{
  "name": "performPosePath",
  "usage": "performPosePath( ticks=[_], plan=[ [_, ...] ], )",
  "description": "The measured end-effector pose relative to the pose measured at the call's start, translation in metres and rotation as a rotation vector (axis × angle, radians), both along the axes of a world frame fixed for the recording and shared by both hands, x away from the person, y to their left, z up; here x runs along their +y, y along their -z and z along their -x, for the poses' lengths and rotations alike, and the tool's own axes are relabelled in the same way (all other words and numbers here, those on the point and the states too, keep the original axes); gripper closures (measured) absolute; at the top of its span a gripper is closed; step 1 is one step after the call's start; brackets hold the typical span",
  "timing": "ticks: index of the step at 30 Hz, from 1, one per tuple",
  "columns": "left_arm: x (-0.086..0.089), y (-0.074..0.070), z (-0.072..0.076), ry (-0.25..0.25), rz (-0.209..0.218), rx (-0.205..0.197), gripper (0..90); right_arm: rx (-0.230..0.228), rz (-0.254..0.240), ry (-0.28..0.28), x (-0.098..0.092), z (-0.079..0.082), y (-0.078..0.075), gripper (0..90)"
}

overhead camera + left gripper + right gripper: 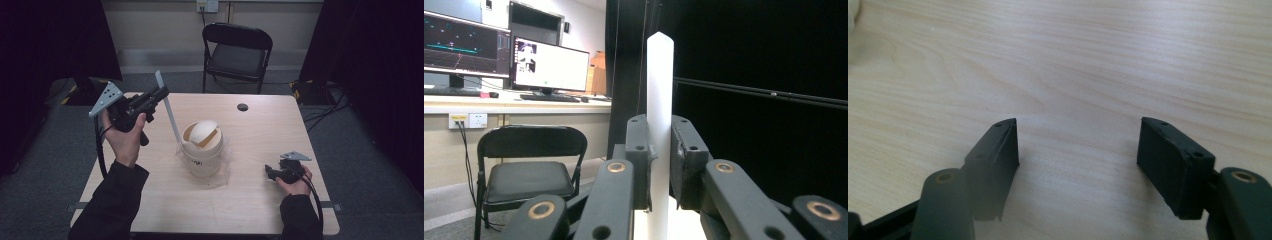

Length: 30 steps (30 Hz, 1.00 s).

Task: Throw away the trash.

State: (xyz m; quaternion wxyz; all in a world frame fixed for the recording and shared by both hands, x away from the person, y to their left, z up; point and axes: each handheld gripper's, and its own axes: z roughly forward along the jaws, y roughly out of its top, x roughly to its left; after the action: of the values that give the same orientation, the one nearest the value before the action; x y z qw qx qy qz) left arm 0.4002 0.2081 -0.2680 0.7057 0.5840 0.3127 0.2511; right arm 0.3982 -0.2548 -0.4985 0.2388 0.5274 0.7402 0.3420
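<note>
A: What is seen nearest, at the table's [165, 210] near edge?

B: 2 dark sleeves come in from the bottom. The right gripper [272, 172] is held low over the wood at the right, well apart from the cup [202, 150]. In the right gripper view its 2 jaws stand wide, with nothing but bare wood between them.

A: And the cup?

B: It is found near the table's middle — a pale tub on a sheet of clear film [225, 170]. A curved white piece [202, 131] and a brown piece are seen inside its rim.

A: Where is the strip?

B: The strip [168, 107], white and long, is clamped by the left gripper [159, 95], which is raised above the table's left side. The strip is tilted — its lower end is seen at the cup's left rim, though whether it touches cannot be told; its upper end stands clear above the jaws. In the left gripper view the strip [659, 125] is pinched between both pads and rises upright.

A: Farther off?

B: A black folding chair [237, 55] is placed beyond the table's far edge, against the wall.
</note>
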Motion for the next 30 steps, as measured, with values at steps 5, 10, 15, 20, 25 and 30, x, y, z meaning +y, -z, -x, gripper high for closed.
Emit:
performPosePath(
  ticks=[5, 10, 15, 20, 25, 30],
  plan=[
    [-0.003, -0.002, -0.008, -0.01, 0.003, -0.004, 80.3, -0.002, 0.019, -0.003, 0.002, 0.0, 0.0, 32.0],
    [-0.008, -0.005, -0.014, -0.007, 0.001, -0.016, 80.3, -0.003, 0.019, -0.003, 0.002, 0.0, 0.0, 32.0],
    [-0.017, 0.001, -0.022, -0.005, -0.011, -0.01, 80.3, -0.003, 0.019, -0.003, 0.002, 0.0, 0.0, 32.0],
    [-0.024, 0.009, -0.029, -0.003, -0.024, -0.001, 80.3, -0.003, 0.019, -0.003, 0.002, 0.0, 0.0, 32.0],
    [-0.029, 0.026, -0.034, 0.002, -0.036, 0.032, 80.3, -0.003, 0.019, -0.003, 0.002, 0.0, 0.0, 32.0],
    [-0.032, 0.044, -0.037, 0.014, -0.047, 0.072, 80.1, -0.003, 0.019, -0.003, 0.002, 0.0, 0.0, 32.0]
  ],
)
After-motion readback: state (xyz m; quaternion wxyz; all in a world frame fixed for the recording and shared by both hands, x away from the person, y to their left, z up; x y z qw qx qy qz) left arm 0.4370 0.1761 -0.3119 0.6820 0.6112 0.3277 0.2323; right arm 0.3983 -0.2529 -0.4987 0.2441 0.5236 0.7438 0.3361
